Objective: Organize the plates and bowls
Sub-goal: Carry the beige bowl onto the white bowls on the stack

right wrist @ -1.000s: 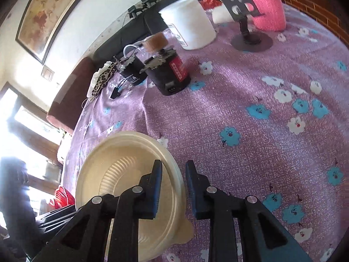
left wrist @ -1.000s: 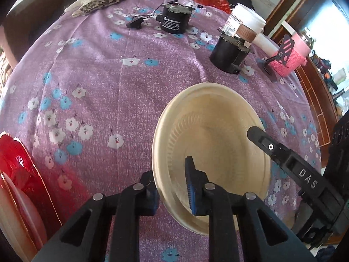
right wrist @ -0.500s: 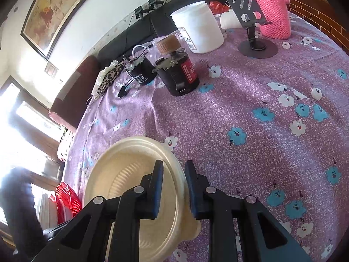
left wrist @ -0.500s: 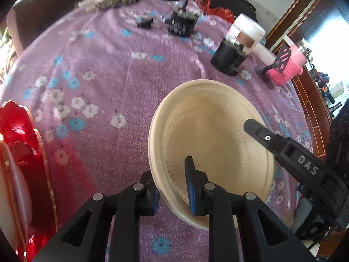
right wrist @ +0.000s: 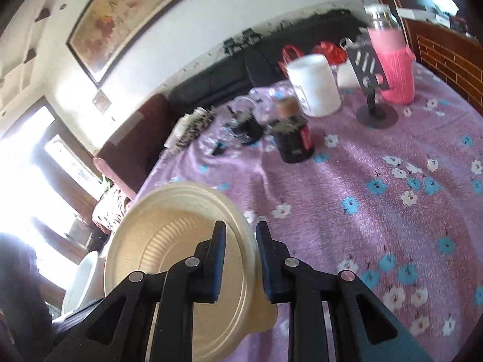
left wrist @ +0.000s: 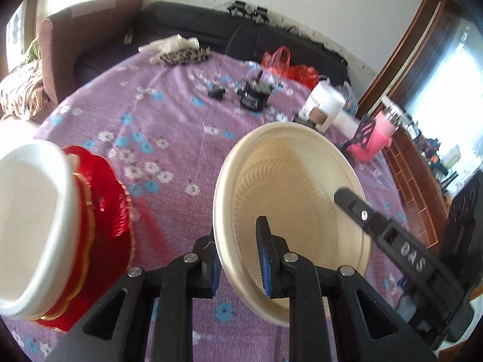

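Both grippers have hold of the same cream bowl [left wrist: 289, 199], which is tilted and lifted above the purple flowered cloth of the bench [left wrist: 169, 132]. The left gripper [left wrist: 238, 259] pinches the bowl's near rim between its 2 fingers, 1 inside the bowl and 1 outside. The right gripper [right wrist: 240, 259] does the same on the opposite rim, close to a small tab on the bowl's edge; its arm shows in the left view reaching in over the far side. To the left of the bowl sits a stack with a white bowl [left wrist: 30, 229] on top of red, gold-edged plates [left wrist: 105, 205]. Further back on the bench stand a white jar [right wrist: 314, 84], a black canister [right wrist: 294, 141] with a cork-coloured top, a black phone stand [right wrist: 372, 90] and a bottle in a pink knitted sleeve [right wrist: 395, 69].
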A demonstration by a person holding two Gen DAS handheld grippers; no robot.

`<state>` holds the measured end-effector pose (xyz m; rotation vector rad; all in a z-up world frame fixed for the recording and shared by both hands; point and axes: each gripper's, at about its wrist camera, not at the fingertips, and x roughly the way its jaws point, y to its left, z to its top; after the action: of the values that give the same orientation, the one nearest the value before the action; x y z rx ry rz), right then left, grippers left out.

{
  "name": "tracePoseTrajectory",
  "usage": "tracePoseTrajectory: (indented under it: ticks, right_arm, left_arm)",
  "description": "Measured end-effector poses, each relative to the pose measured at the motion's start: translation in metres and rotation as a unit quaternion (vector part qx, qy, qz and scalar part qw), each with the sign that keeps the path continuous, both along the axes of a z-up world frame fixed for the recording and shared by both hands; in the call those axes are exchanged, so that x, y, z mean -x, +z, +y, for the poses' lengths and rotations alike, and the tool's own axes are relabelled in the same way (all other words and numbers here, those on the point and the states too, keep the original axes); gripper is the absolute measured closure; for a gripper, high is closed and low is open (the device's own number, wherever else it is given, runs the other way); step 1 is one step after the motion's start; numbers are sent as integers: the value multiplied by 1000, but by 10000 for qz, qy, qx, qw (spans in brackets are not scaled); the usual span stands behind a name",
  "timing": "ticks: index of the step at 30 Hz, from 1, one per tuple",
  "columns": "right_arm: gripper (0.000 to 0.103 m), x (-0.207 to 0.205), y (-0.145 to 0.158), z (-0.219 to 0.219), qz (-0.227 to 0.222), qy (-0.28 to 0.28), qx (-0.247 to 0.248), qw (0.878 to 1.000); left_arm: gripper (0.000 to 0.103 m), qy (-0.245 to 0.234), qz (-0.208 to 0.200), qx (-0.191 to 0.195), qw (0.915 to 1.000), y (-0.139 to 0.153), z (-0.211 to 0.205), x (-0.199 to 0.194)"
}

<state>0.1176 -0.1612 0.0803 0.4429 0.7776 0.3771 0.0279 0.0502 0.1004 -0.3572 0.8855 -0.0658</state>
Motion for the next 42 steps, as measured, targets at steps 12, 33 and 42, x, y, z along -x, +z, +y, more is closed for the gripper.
tracePoseTrajectory:
  ticks: [12,33,42]
  right_arm:
    - [80,72,50,19,-460,6,-108,9989]
    - [80,112,82,129,-811,670,369,9938]
    - [80,100,82,182,-821,991,606,9898]
  left_arm:
    - [83,119,-857,-165,9961,44,16,71]
    - [83,1009,-1733,-429,9787,78,103,147]
    - [80,1347,-1642,-264,9768,68,149,143]
